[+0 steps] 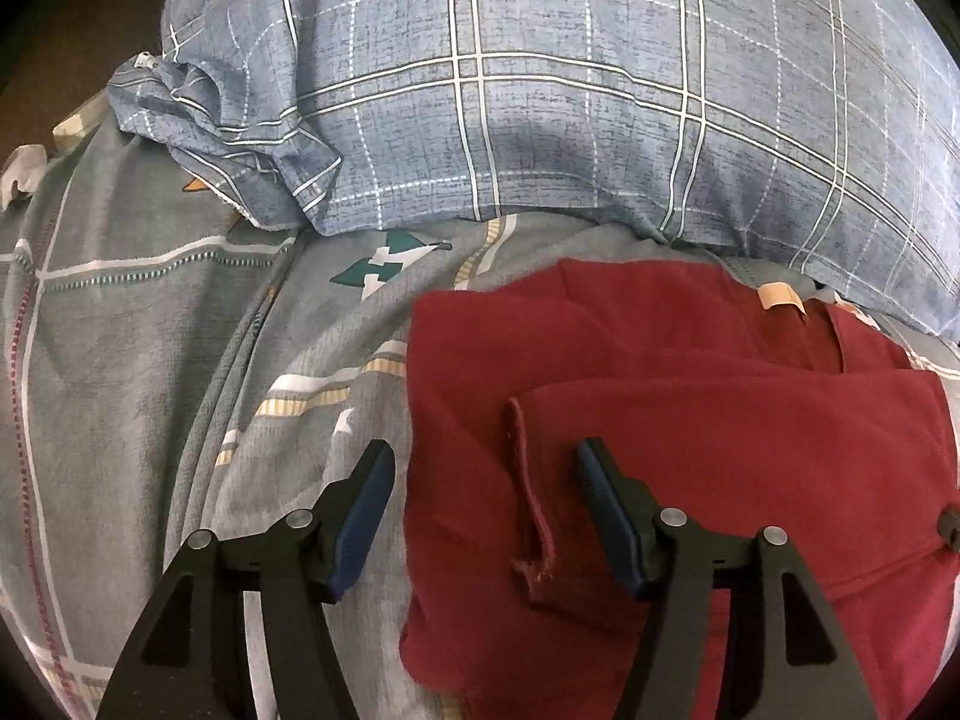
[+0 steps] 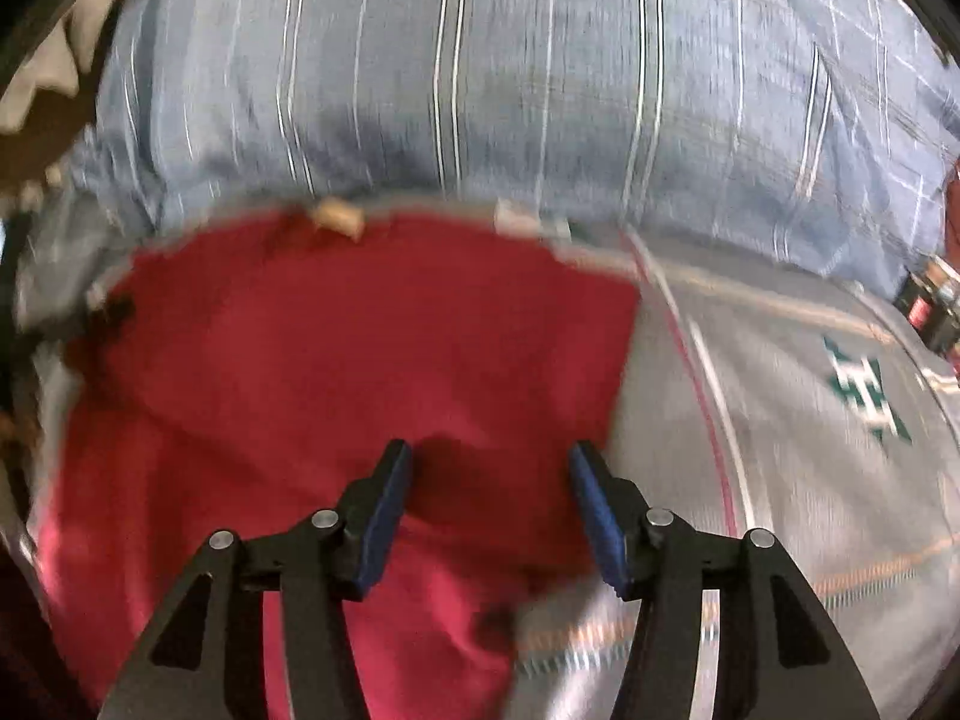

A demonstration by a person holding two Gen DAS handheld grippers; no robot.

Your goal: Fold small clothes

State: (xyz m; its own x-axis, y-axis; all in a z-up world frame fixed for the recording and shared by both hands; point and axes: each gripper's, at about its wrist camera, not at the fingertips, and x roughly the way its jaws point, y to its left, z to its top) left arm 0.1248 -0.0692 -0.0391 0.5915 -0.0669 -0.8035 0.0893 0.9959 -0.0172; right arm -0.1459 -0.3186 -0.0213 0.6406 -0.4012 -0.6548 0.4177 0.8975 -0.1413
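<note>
A dark red garment lies partly folded on the grey patterned bedsheet, with a folded-over flap and hem edge on top and a tan neck label at its far side. My left gripper is open and empty, above the garment's left edge, straddling the hem. The right wrist view is motion-blurred; there the red garment fills the lower left. My right gripper is open and empty above the garment's right part.
A blue plaid pillow lies just beyond the garment and also shows in the right wrist view. The grey sheet extends right of the garment. A dark red-labelled object sits at the right edge.
</note>
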